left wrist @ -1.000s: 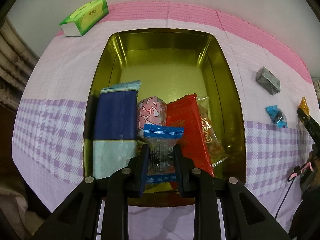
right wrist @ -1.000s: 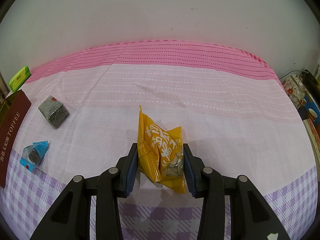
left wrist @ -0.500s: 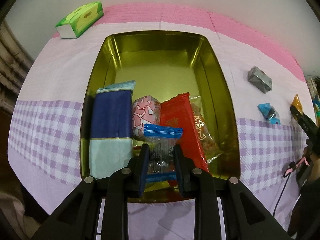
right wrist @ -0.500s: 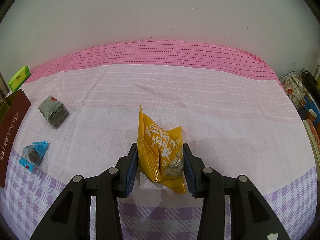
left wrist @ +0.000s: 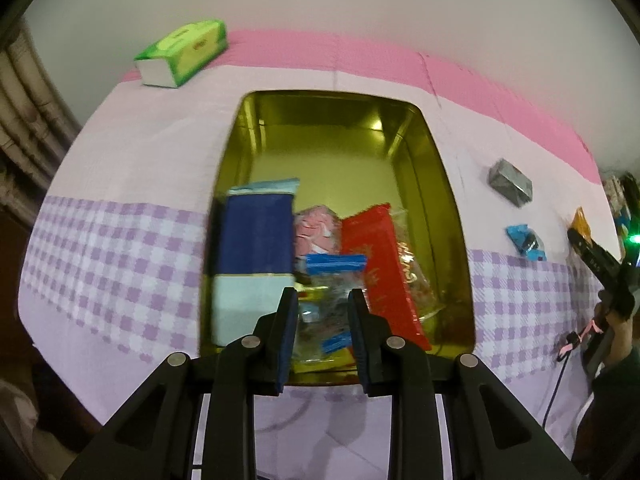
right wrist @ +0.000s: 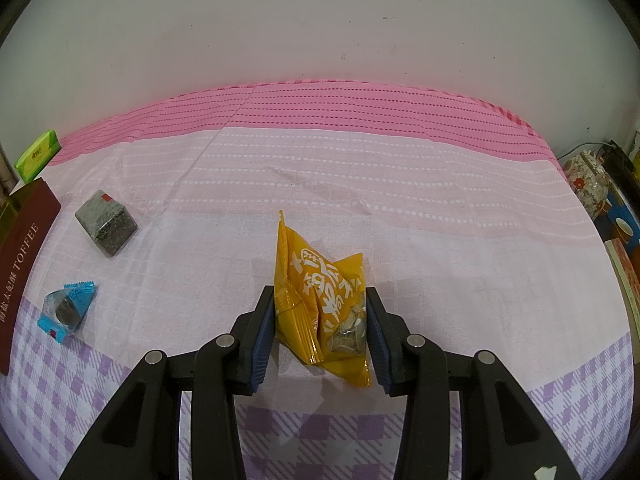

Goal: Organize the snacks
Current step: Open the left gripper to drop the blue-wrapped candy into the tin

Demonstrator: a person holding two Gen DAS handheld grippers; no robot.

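Note:
A gold tin (left wrist: 404, 144) holds a dark blue packet (left wrist: 256, 236), a pink candy (left wrist: 316, 228), a red packet (left wrist: 380, 268) and a clear snack with blue ends (left wrist: 332, 280). My left gripper (left wrist: 323, 316) is over the tin's near end; its jaws stand a little apart around the clear snack, which lies among the others. My right gripper (right wrist: 320, 320) is shut on a yellow snack bag (right wrist: 320, 288) on the cloth. A grey packet (right wrist: 106, 224) and a blue candy (right wrist: 68, 308) lie to its left.
A green tissue pack (left wrist: 184, 52) lies at the back left of the cloth. The tin's brown TOFFEE side (right wrist: 20, 268) shows at the right view's left edge. Clutter including a floral jar (right wrist: 588, 180) stands past the table's right end.
My left gripper has pulled back and risen from the tin, and its jaws have parted slightly from the clear snack. The right gripper and yellow bag have not moved.

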